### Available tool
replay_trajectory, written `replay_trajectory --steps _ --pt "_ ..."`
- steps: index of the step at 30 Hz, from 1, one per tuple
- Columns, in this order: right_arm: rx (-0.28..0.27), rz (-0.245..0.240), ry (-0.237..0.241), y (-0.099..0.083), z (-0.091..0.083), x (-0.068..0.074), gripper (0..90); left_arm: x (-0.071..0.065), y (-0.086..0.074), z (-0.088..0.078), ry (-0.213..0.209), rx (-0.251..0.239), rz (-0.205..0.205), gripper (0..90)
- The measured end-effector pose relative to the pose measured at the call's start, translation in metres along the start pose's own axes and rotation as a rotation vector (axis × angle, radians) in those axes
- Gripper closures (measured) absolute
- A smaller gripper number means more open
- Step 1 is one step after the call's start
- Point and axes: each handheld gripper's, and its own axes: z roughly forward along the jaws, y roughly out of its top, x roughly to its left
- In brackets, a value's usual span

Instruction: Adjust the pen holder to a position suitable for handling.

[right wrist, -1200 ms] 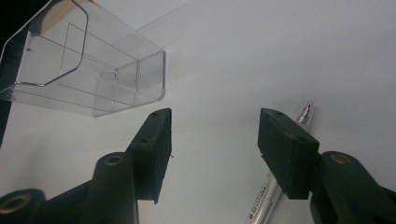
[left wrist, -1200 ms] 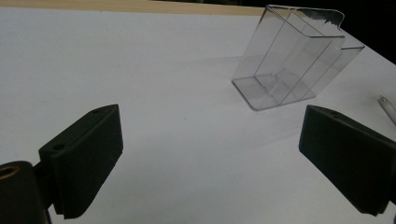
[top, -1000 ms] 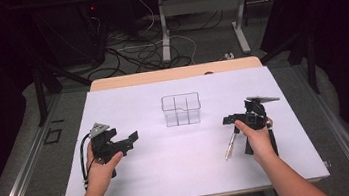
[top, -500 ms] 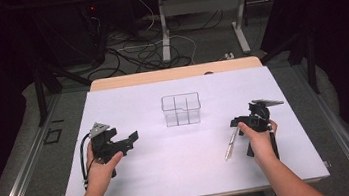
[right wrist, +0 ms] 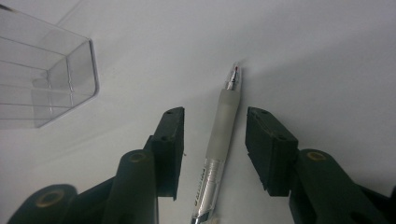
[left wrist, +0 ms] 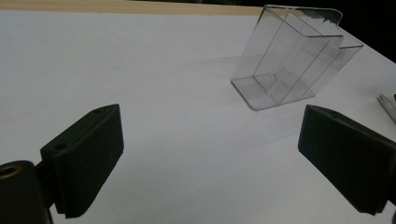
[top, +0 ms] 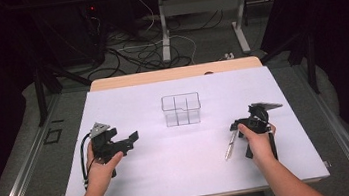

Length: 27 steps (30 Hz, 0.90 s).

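A clear-barrelled pen (right wrist: 219, 135) lies on the white table (top: 172, 174), its tip pointing away from the right gripper's camera. My right gripper (right wrist: 215, 113) straddles it with a jaw on each side. The jaws have just been closing, but a gap remains on both sides and the pads do not touch the pen. From the high view the pen (top: 229, 145) lies just left of the right gripper (top: 237, 129). My left gripper (top: 125, 140) is held at the left of the table, open and empty (left wrist: 210, 116).
A clear plastic organizer (top: 181, 110) with several compartments stands at the middle of the table, ahead of both grippers (left wrist: 289, 60) (right wrist: 42, 79). The table's wooden far edge (top: 174, 73) lies behind it. Dark floor with cables surrounds the table.
The right gripper has shifted slightly towards the person and settled over the pen's upper end, with its jaws narrower. The left hand and the organizer have not moved.
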Motion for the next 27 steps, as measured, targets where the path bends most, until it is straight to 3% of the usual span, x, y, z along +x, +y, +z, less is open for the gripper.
replay_trajectory --steps 1,5,6,7,9,10,11,15,17,22,23,24,27 --pt "0.004 0.015 -0.001 -0.0001 0.0005 0.0015 58.9 -0.0002 -0.0001 0.0000 0.000 0.001 -0.002 6.8" --pt "0.023 -0.002 -0.004 -0.0011 0.0017 0.0008 61.8 -0.0005 0.0000 0.0000 -0.001 0.003 0.003 7.0" --pt "0.004 0.004 -0.010 -0.0019 0.0036 0.0012 62.2 -0.0006 0.0000 -0.0001 0.000 0.002 0.003 7.1" --pt "0.029 0.003 -0.009 -0.0014 0.0021 0.0008 62.7 -0.0006 0.0001 -0.0001 -0.001 0.003 0.004 7.1" --pt "0.015 0.006 -0.003 -0.0017 0.0035 0.0001 63.4 -0.0006 0.0000 0.0000 -0.001 0.005 0.005 7.2" --pt "0.021 0.031 0.004 -0.0013 0.0035 0.0008 63.8 -0.0005 0.0000 0.0000 -0.001 0.009 0.008 7.2" --pt "0.046 0.025 0.009 -0.0002 0.0020 -0.0010 64.4 -0.0005 -0.0001 0.0002 0.000 0.010 0.009 7.3" --pt "0.016 0.052 0.022 -0.0003 0.0049 -0.0032 66.5 -0.0006 -0.0002 0.0005 0.000 0.011 0.011 7.4" --pt "0.028 0.054 0.025 0.0002 0.0044 -0.0044 67.8 -0.0005 -0.0002 0.0005 0.000 0.012 0.010 7.4" --pt "0.013 0.062 0.003 -0.0012 0.0046 -0.0034 72.8 -0.0008 -0.0001 0.0006 0.000 0.010 0.011 7.5" --pt "0.049 0.050 0.000 -0.0005 0.0019 -0.0039 73.7 -0.0009 0.0000 0.0004 0.000 0.012 0.011 7.5" --pt "0.004 0.057 -0.012 -0.0023 0.0044 -0.0030 74.5 -0.0010 0.0000 0.0004 0.000 0.011 0.011 7.5" --pt "-0.011 0.080 -0.010 -0.0031 0.0058 -0.0017 75.6 -0.0009 0.0000 0.0003 -0.001 0.013 0.011 7.5"
